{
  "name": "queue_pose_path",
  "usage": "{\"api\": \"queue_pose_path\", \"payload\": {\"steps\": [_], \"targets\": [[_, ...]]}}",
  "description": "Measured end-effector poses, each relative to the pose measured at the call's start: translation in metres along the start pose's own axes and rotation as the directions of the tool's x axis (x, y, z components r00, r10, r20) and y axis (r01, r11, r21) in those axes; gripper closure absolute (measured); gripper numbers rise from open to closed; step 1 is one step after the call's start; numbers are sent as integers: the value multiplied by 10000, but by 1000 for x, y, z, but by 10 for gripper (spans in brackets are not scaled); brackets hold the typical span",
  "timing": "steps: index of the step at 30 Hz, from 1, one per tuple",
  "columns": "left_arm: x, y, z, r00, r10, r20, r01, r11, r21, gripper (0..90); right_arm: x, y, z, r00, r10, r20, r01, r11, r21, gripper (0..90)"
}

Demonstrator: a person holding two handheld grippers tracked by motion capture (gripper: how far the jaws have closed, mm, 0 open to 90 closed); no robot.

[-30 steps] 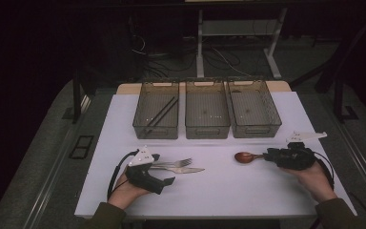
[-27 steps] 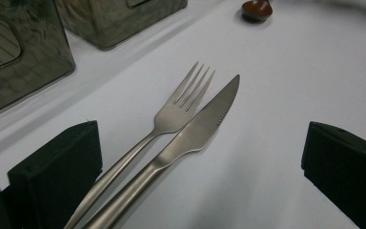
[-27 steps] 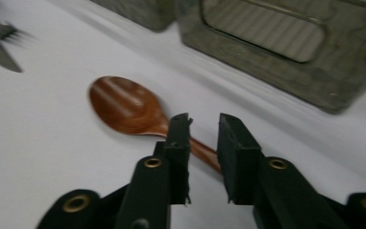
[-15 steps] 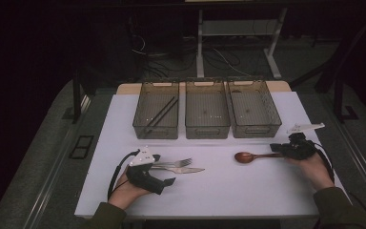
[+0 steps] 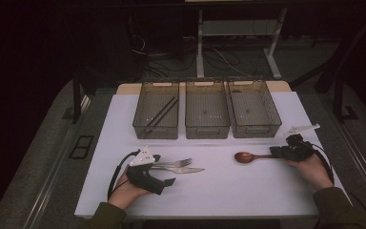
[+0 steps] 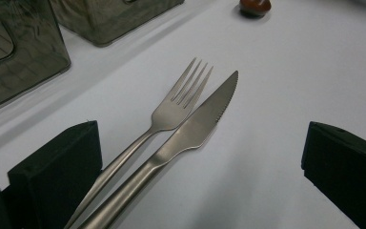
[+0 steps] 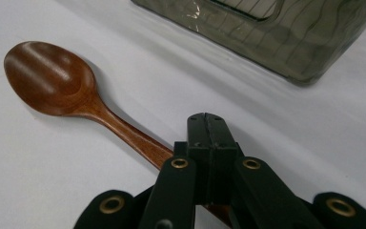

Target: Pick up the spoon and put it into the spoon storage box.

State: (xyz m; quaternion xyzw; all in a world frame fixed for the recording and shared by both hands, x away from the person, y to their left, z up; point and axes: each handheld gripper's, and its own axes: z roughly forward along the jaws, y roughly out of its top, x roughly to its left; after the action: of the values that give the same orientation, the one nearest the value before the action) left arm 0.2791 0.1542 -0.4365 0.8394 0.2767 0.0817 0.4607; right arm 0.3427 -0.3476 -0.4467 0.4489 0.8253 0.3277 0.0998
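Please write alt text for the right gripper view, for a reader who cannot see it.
The right gripper has its black jaws shut on the handle of a brown wooden spoon, which lies on a white table with its bowl pointing away to the upper left. A smoky see-through bin stands at the upper right.

No text, label, brand, number or sign can be read anywhere in these pictures.

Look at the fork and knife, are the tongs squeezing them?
No, the left tongs stand wide open, with the fork and knife lying loose between them.
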Motion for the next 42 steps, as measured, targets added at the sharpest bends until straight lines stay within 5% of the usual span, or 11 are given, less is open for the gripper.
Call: {"api": "queue_pose_path", "payload": {"steps": [16, 42], "targets": [[0, 0, -1, 10000, -6, 7, 6, 10000, -56, 0, 7, -10, -9, 9988, -192, -461, 202, 9995, 232, 888], [-1, 1, -1, 9999, 74, 125, -73, 10000, -48, 0, 37, -25, -21, 9911, -924, -964, 991, 9928, 670, 888]]}}
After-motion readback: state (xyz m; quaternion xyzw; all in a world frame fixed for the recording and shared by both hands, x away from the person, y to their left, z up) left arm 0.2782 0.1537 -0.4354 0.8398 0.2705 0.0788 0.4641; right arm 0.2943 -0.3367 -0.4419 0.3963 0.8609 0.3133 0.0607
